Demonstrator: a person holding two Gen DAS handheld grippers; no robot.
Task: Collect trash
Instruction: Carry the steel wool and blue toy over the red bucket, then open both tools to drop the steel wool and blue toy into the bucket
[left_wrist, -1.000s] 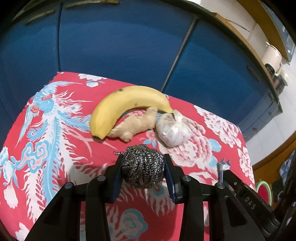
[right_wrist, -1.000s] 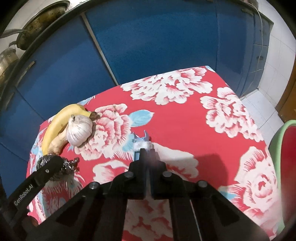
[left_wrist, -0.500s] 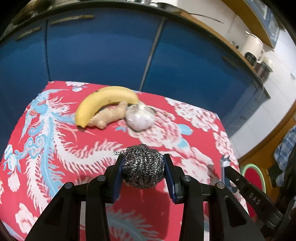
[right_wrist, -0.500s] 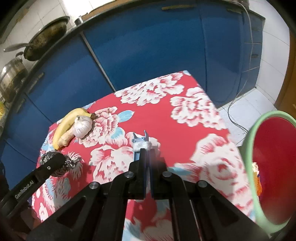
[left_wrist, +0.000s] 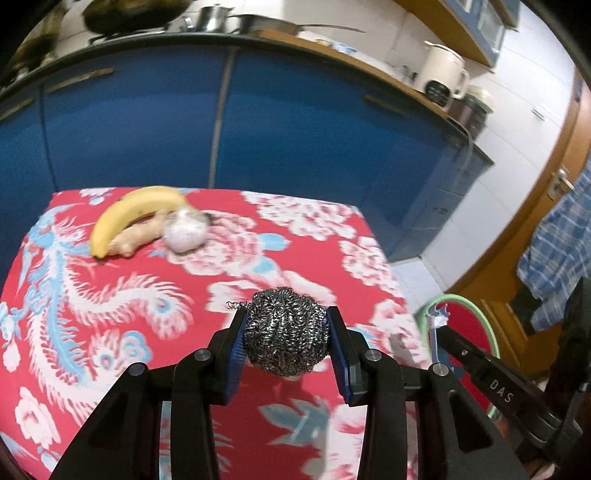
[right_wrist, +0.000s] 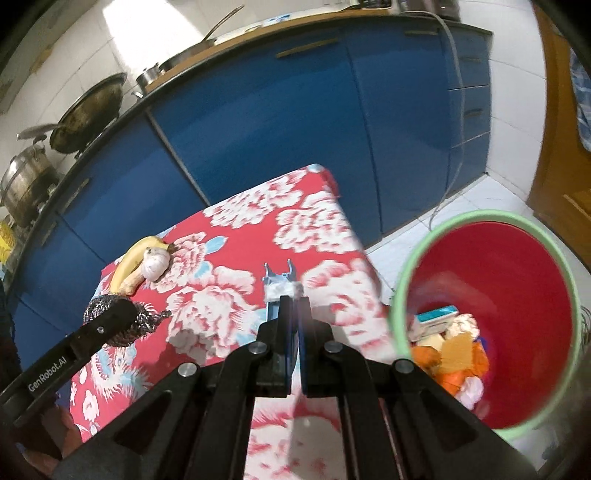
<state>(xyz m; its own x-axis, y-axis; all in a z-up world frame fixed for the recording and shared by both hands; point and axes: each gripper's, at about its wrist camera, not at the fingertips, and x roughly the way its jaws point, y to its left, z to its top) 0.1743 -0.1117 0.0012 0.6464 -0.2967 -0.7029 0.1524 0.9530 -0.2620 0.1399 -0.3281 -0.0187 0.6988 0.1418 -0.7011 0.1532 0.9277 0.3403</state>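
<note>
Both tongs tilt downward over the red floral tabletop. The left tongs clench a steel scouring ball at lower centre. The right tongs, squeezed closed, pinch a small blue-and-white scrap; the red bin sits at lower right.

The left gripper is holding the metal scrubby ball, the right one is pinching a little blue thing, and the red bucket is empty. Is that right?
Not quite. The red bucket is not empty: the right wrist view shows trash at its bottom. The rest holds: the left gripper grips the steel wool scrubber, and the right gripper pinches a small blue item.
</note>
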